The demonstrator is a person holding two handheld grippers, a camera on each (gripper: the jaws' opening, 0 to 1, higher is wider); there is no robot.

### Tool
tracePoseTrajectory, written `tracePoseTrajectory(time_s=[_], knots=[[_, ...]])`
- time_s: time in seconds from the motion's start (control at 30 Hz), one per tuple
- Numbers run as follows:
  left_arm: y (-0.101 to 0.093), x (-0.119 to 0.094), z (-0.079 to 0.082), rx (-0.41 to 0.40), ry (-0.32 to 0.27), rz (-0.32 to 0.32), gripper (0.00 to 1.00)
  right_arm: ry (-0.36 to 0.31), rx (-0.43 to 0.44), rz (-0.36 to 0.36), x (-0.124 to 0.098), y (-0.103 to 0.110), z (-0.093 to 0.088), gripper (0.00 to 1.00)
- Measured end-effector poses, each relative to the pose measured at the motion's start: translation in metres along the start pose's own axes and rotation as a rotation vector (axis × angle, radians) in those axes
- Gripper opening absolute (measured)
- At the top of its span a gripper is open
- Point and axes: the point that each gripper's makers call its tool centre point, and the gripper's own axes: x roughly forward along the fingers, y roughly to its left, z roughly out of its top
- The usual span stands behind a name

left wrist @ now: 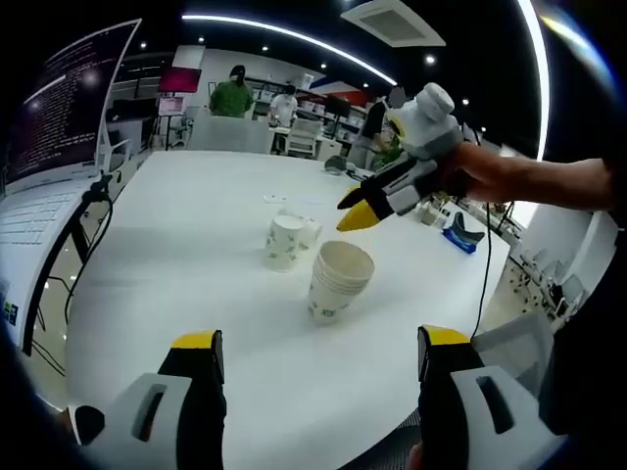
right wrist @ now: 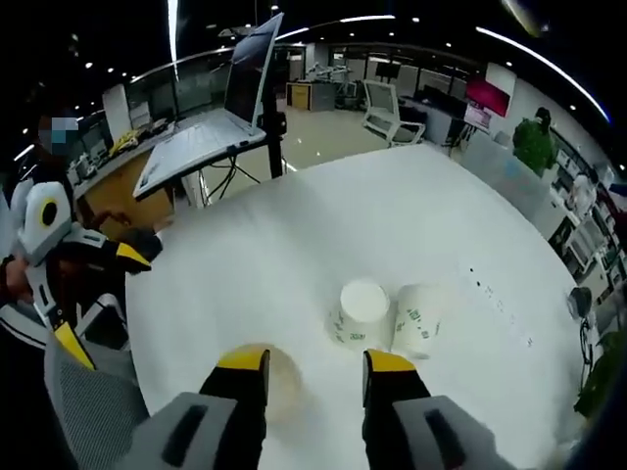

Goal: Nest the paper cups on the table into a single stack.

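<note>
My right gripper (right wrist: 313, 367) hung over the bench (left wrist: 176, 255) with fingers apart and empty, the nested stack (left wrist: 338, 281) beneath and two loose cups (right wrist: 361, 313) just beyond. My left gripper (left wrist: 318, 352) waited open too. Closing carelessly, I judged, could crush or tip a thin cup.

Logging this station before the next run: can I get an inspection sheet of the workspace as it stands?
Surface: white table, bare around the cups.
Job's things: stack of paper cups upright, mouth up; upside-down cup beside a second cup.
Clutter: small items at the far edge, too small to tell.
Grippers: left tongs open, empty; right tongs open above the stack.
Cables: black cable over the table's edge.
Surroundings: laptop on a stand, open office, people.
</note>
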Motion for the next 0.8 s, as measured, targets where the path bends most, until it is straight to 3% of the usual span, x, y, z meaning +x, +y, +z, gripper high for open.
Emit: tracePoseTrajectory(time_s=[0.13, 0.3, 0.47, 0.7, 0.8], knots=[[-0.002, 0.000, 0.000, 0.004, 0.004, -0.003, 0.80, -0.018, 0.017, -0.027, 0.009, -0.013, 0.007, 0.48], [-0.002, -0.002, 0.003, 0.007, 0.003, -0.002, 0.80, -0.014, 0.052, -0.038, 0.025, -0.021, 0.009, 0.50], [0.001, -0.004, 0.005, 0.005, -0.001, 0.004, 0.80, -0.012, 0.125, -0.039, 0.061, -0.029, 0.012, 0.50], [0.008, -0.011, 0.003, -0.008, -0.003, 0.026, 0.80, 0.003, 0.148, -0.044, 0.083, -0.031, 0.013, 0.50], [0.010, -0.015, 0.002, -0.013, -0.004, 0.034, 0.80, 0.012, 0.095, -0.067, 0.086, -0.032, 0.011, 0.49]])
